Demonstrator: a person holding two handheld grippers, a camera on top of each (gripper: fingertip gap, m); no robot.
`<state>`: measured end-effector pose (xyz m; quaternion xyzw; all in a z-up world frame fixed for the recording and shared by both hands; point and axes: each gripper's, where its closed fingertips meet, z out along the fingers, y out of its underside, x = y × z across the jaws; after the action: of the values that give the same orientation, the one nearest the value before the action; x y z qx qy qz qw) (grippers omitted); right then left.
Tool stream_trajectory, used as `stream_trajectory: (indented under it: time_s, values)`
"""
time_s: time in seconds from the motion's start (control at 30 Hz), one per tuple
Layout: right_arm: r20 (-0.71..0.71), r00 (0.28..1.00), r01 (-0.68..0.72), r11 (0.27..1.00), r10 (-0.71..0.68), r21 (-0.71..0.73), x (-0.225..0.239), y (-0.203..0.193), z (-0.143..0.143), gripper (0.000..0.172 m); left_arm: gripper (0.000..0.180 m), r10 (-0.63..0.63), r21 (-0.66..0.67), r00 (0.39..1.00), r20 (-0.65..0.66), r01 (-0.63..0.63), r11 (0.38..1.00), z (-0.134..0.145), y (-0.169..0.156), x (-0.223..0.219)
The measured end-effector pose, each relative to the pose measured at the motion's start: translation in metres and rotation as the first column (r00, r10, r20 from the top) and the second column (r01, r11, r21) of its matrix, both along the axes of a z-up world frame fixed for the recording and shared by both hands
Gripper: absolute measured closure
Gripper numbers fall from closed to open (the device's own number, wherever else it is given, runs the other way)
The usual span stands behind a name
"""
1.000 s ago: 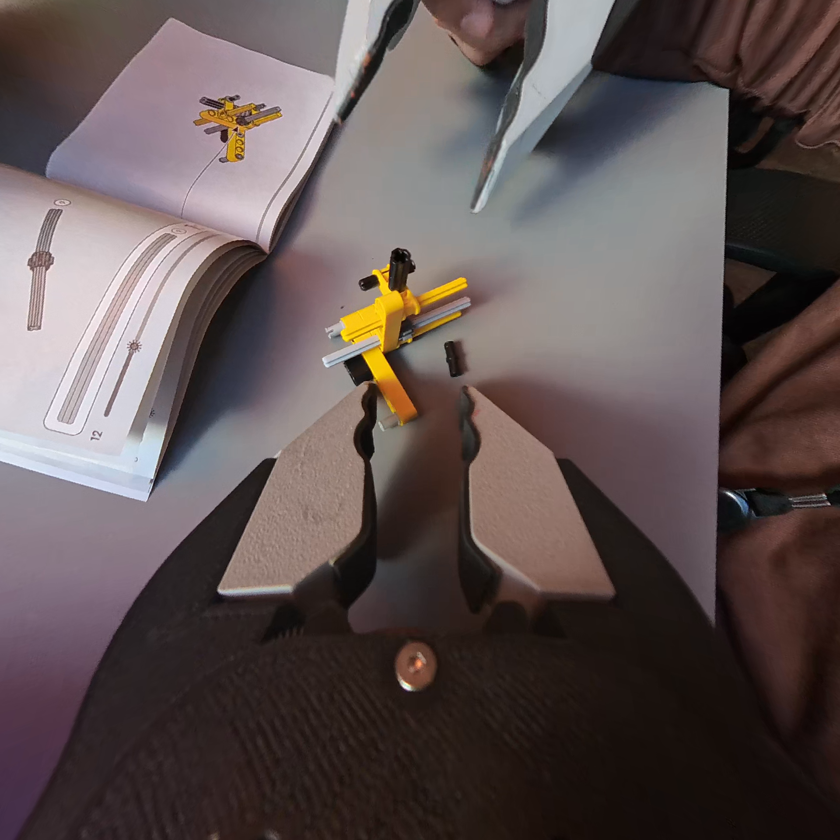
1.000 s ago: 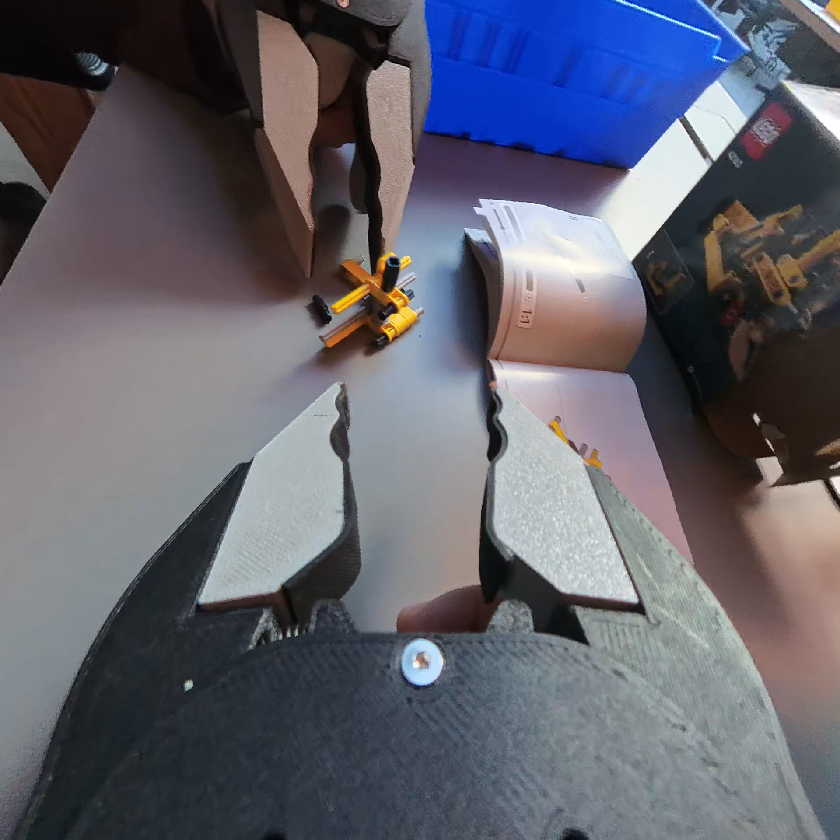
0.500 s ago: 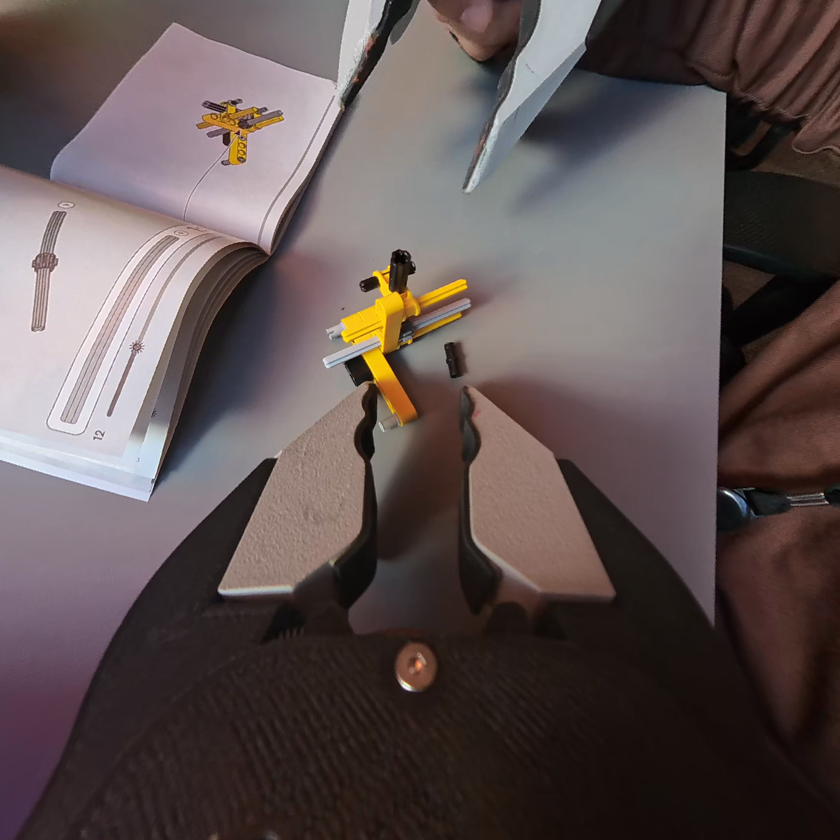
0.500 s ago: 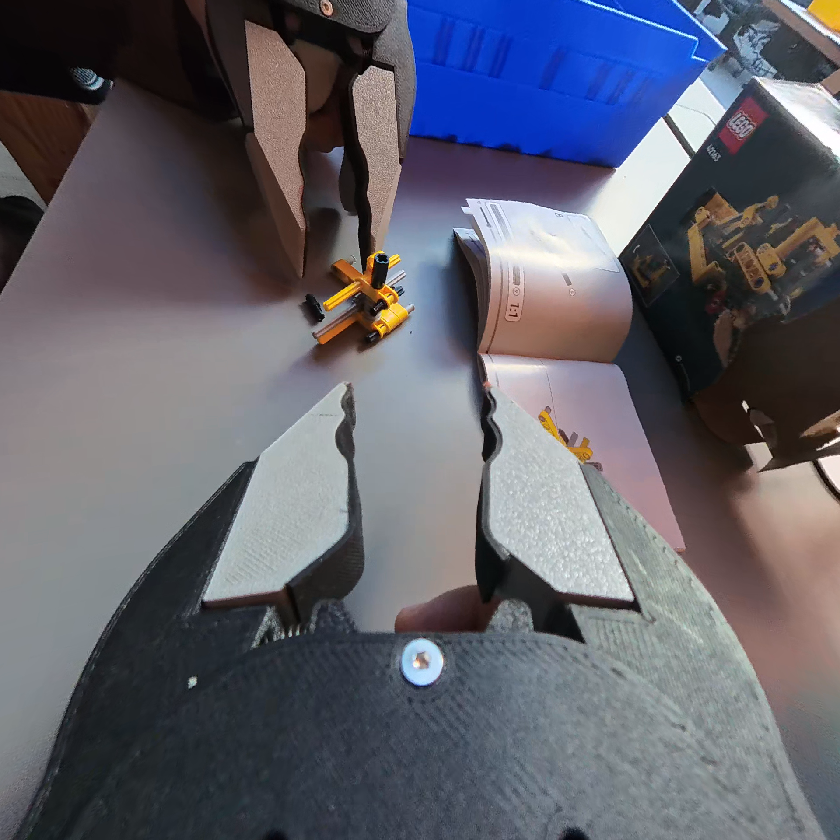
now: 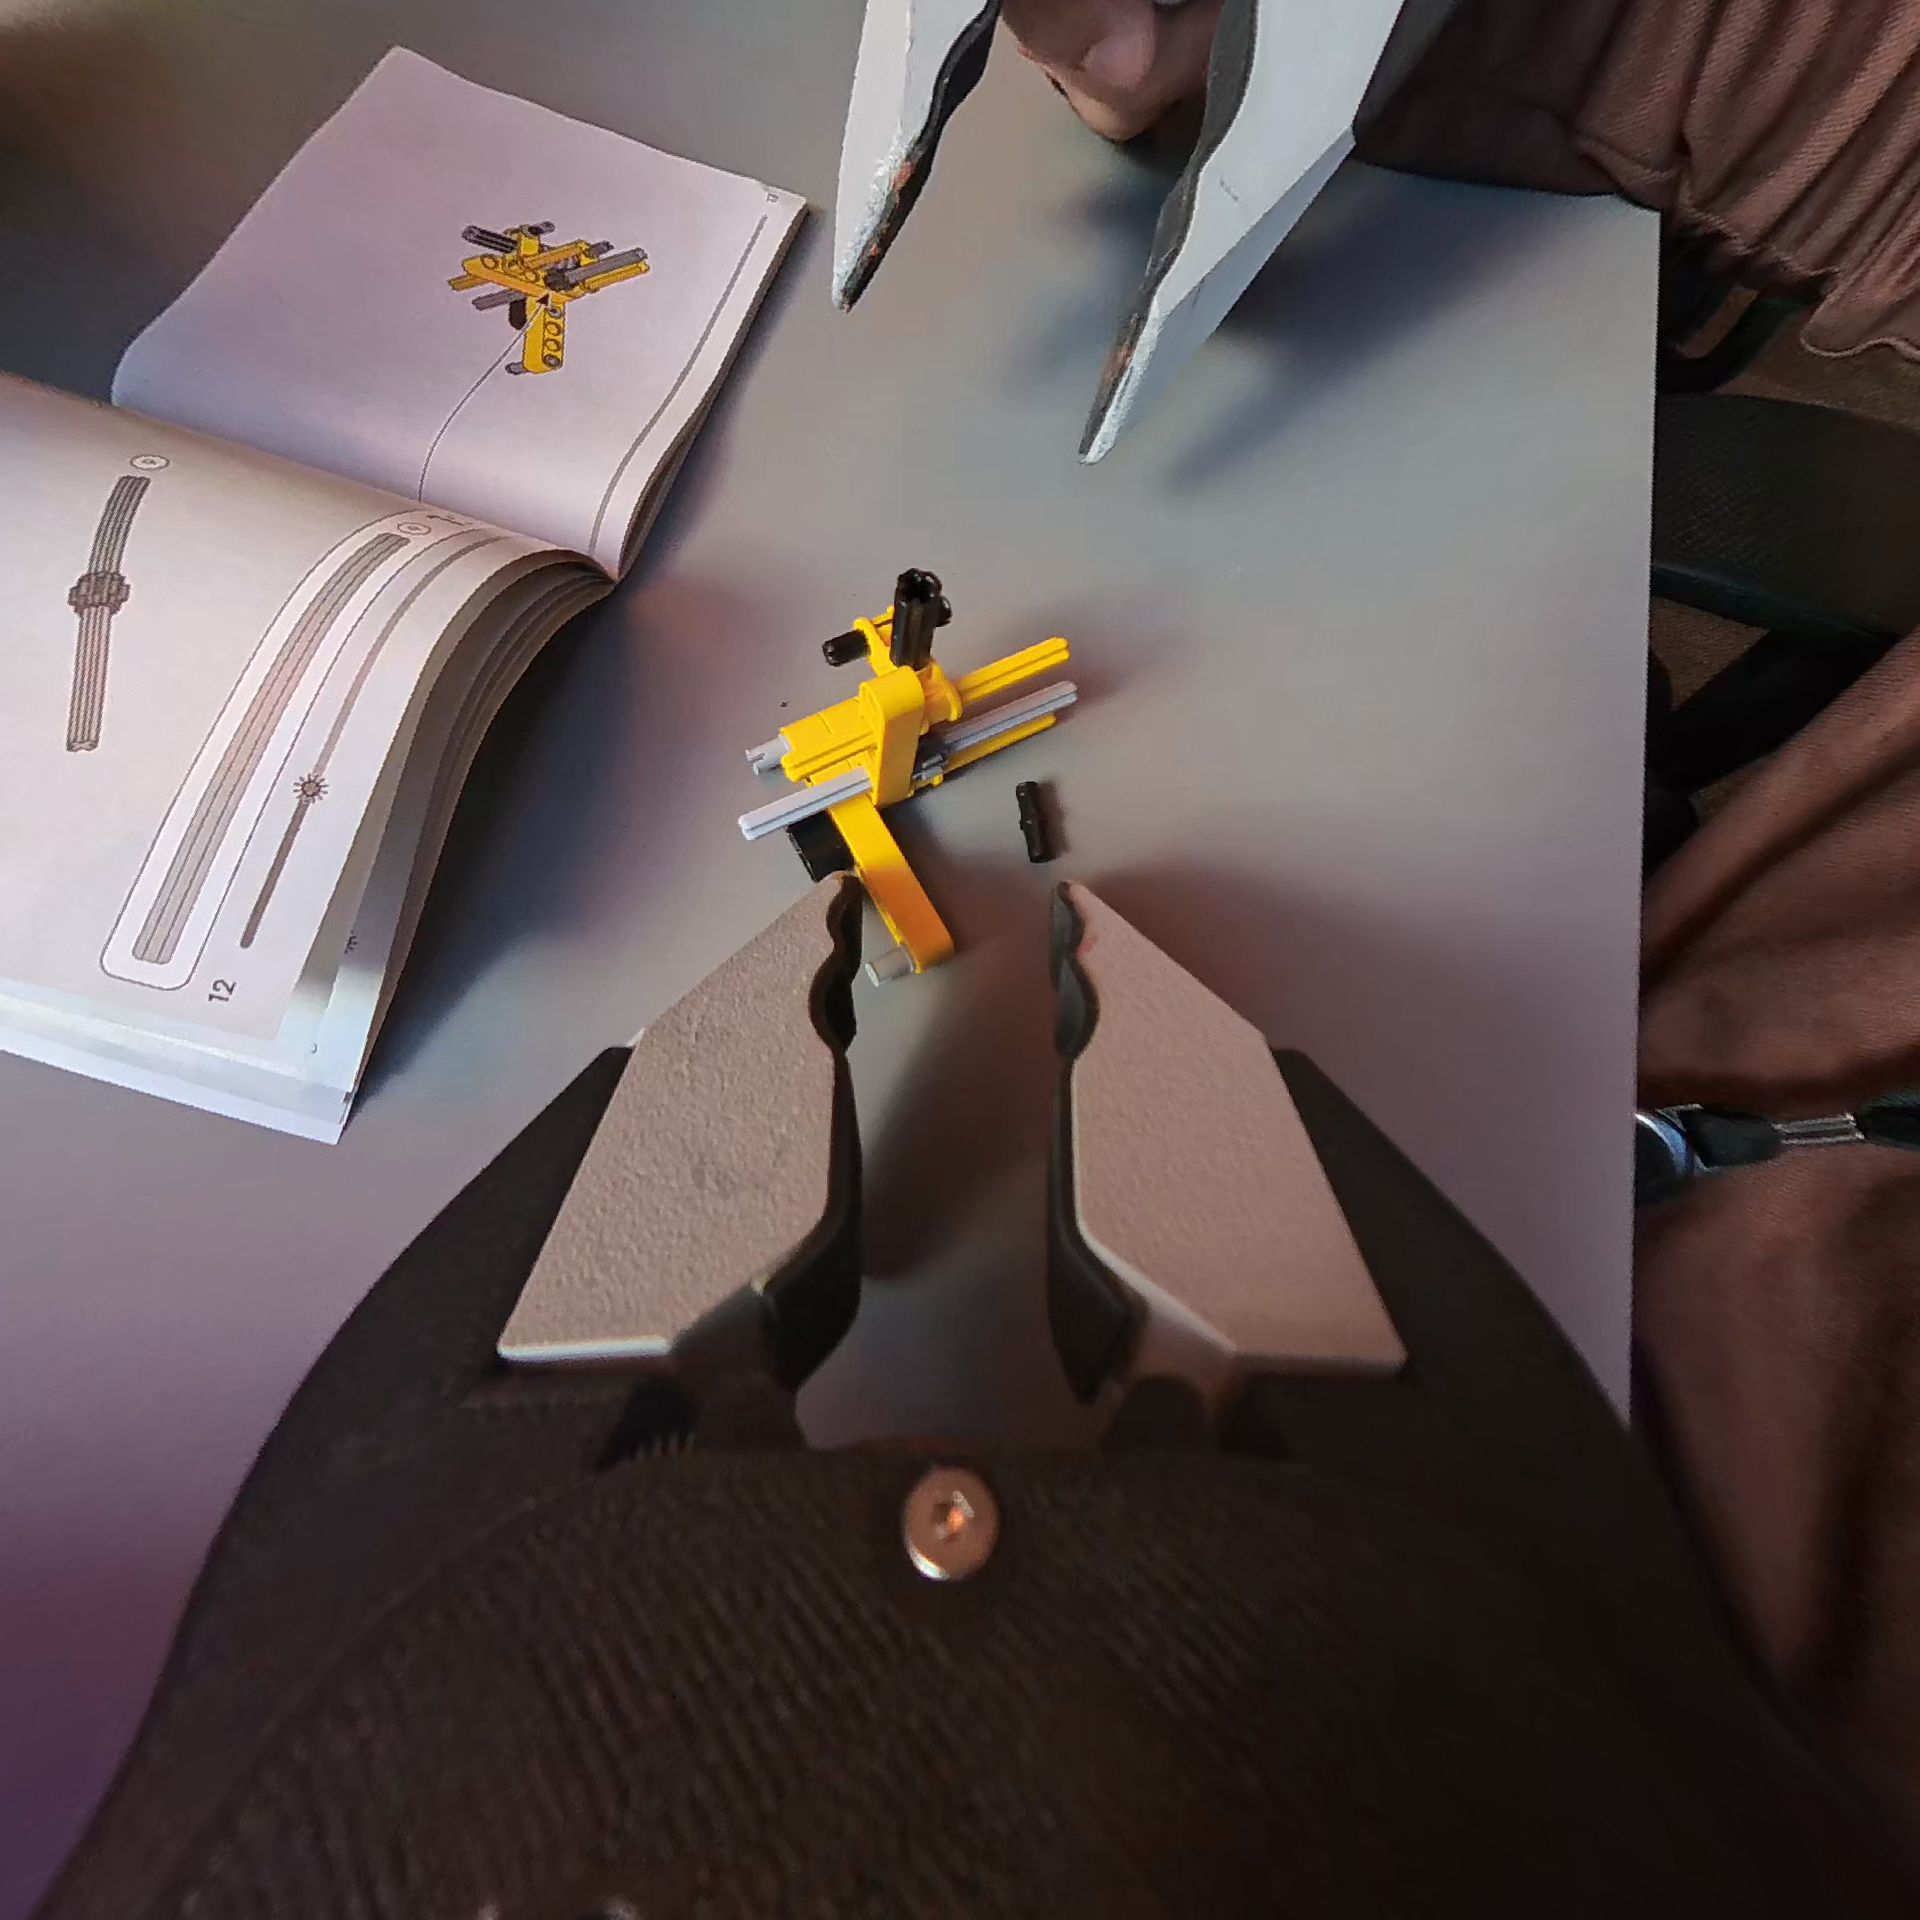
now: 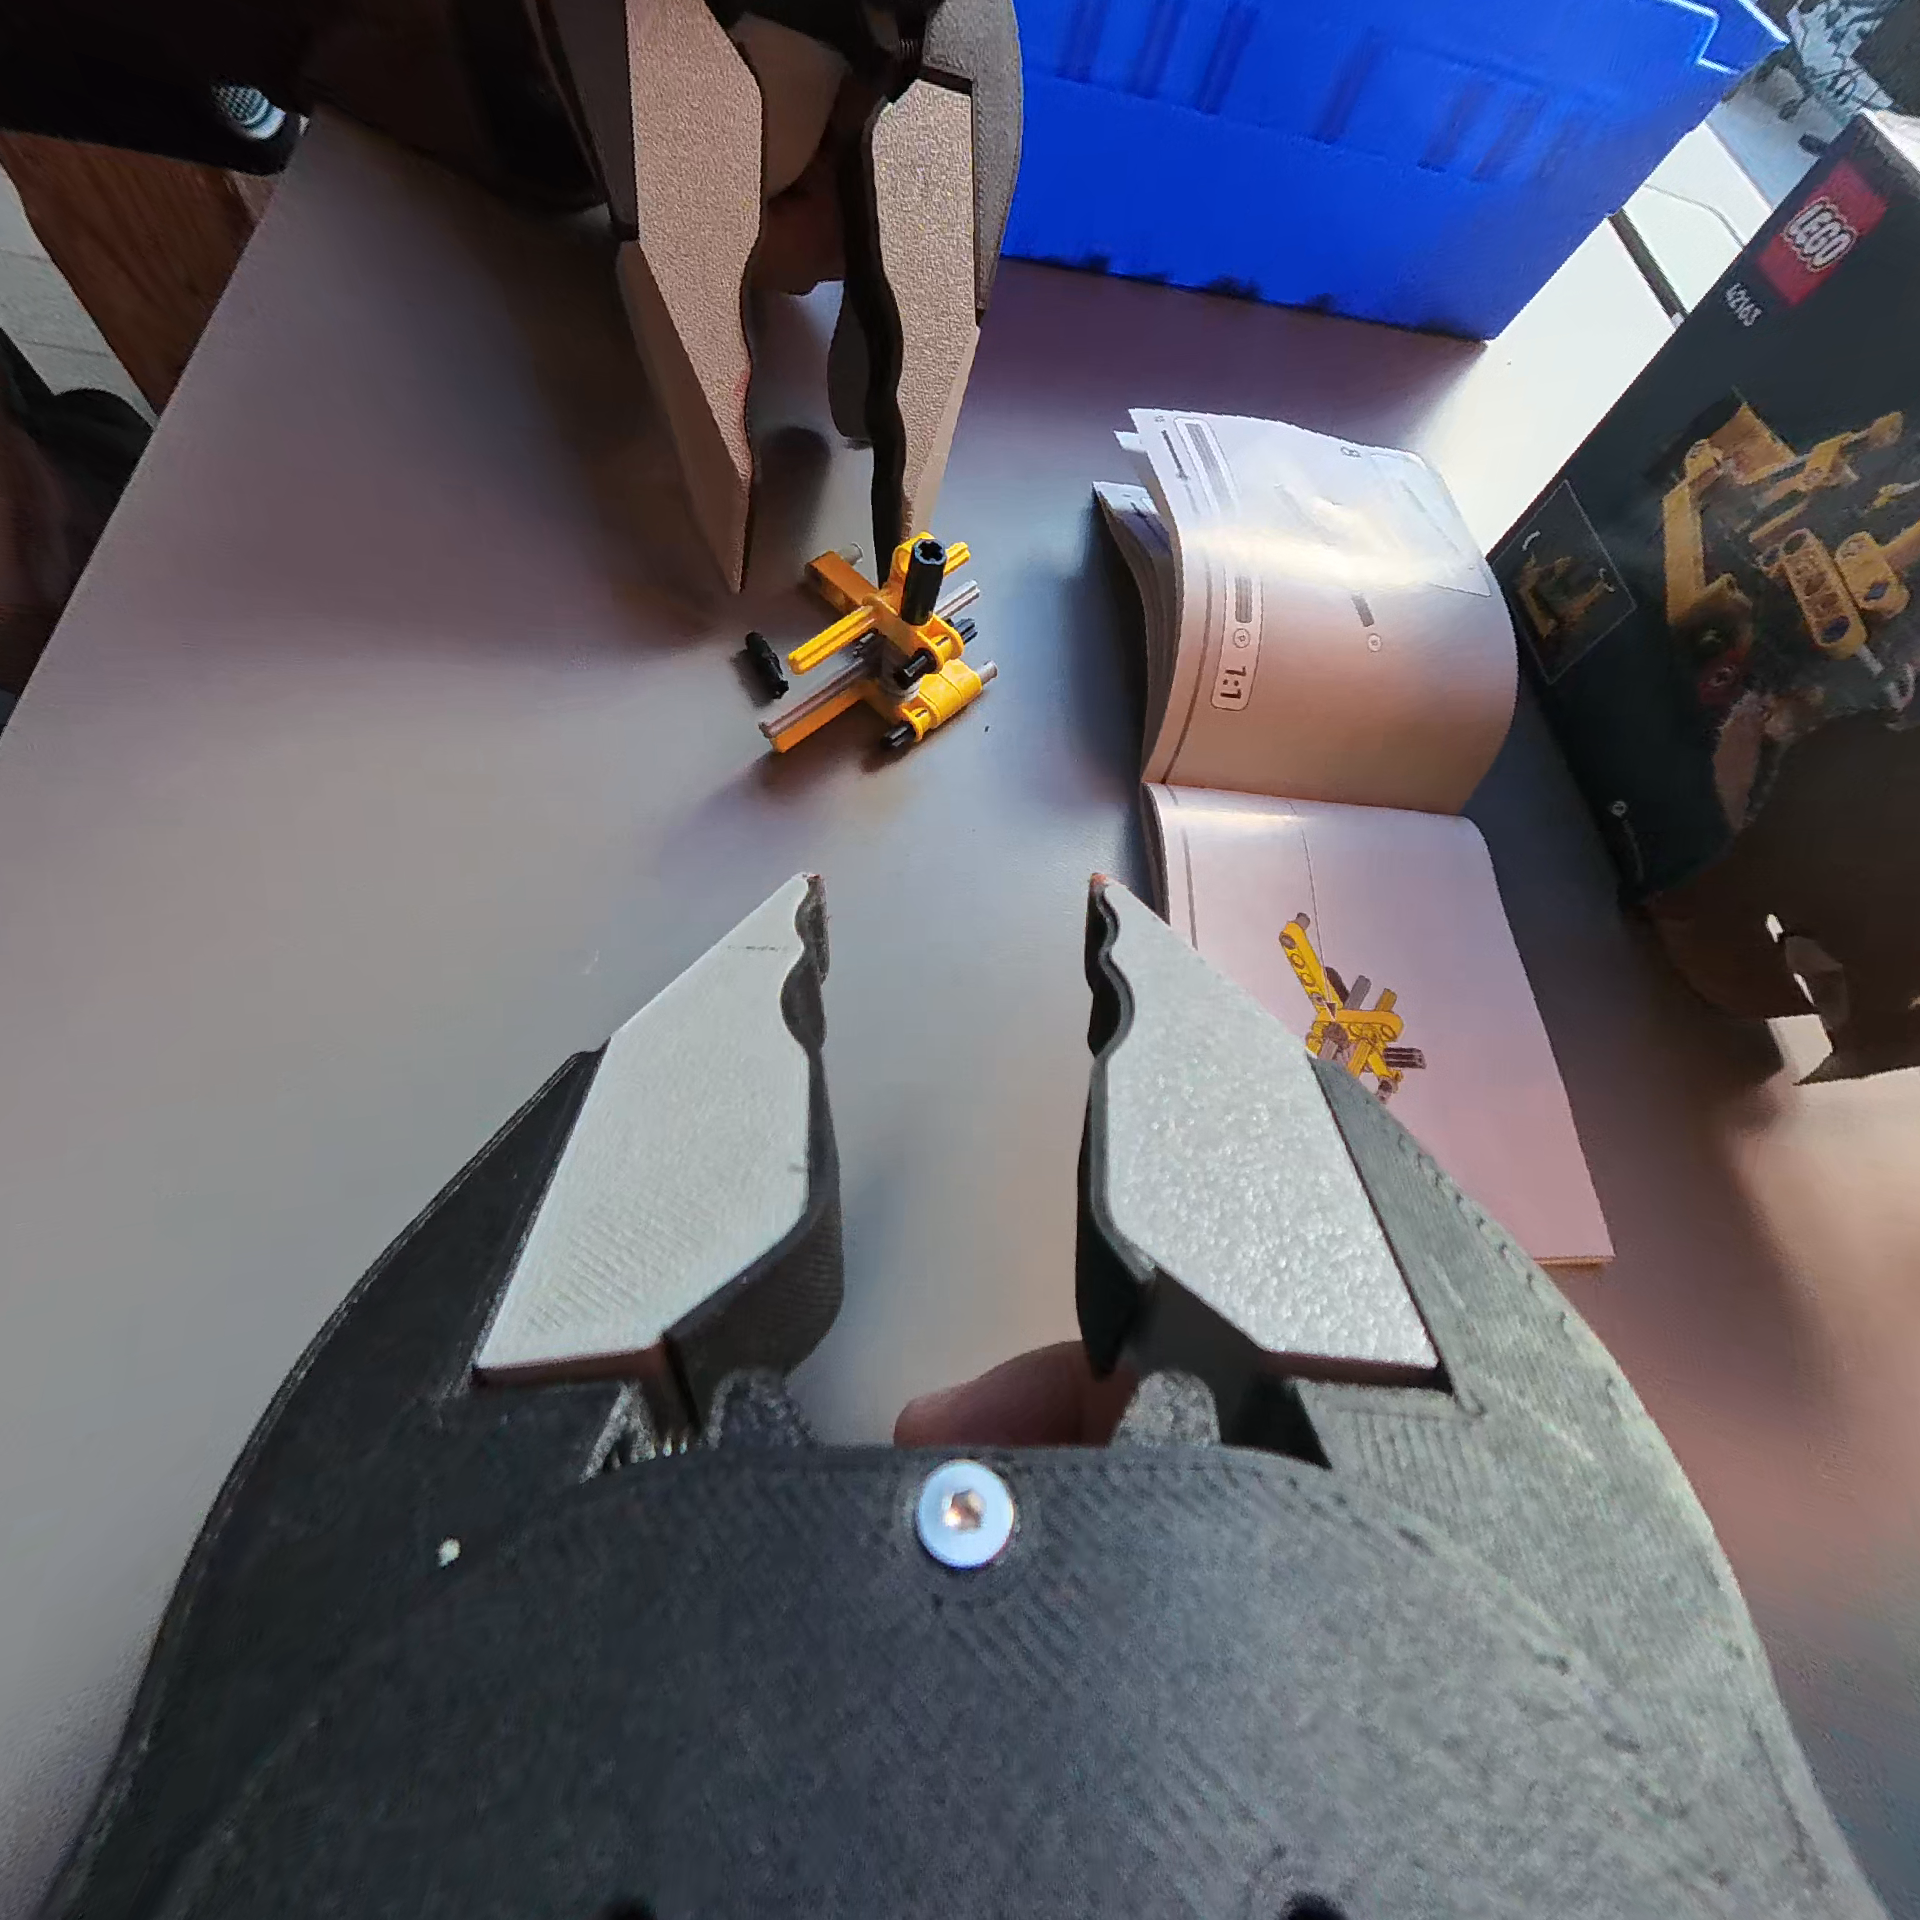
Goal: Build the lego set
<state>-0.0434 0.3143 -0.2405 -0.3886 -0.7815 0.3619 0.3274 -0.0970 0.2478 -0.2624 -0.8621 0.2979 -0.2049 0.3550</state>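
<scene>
Left tool point(image 5: 954, 904): jaws standing apart, gripping nothing, hovering just above the near end of the yellow assembly point(image 5: 883, 748) on the counter point(image 5: 1351, 644), whose yellow beam is running lengthwise toward this tool and lying in part between its fingertips, with no pad pressing on it. Black pin point(image 5: 1032, 821): lying loose just beside the assembly, ahead of the same tool's other fingertip. Right tool point(image 6: 951, 894): jaws parted, bare, staying well apart from the assembly, making the left the nearer.

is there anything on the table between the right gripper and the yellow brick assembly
Nothing visible: bare grey table lies between the open right gripper and the yellow brick assembly. The loose black pin lies beside it, and the left gripper stands at its far side.
</scene>
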Motion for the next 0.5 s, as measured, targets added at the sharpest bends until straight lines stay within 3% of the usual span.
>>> stream_trajectory:
  time_s: [0.5]
  values:
    - [0.006,1.000,-0.001,1.000,0.001,0.008,0.0005,-0.0006,-0.0013,0.125,0.147,-0.004,-0.004,1.000,-0.002,0.004,1.000,-0.0006,-0.0008,0.0004]
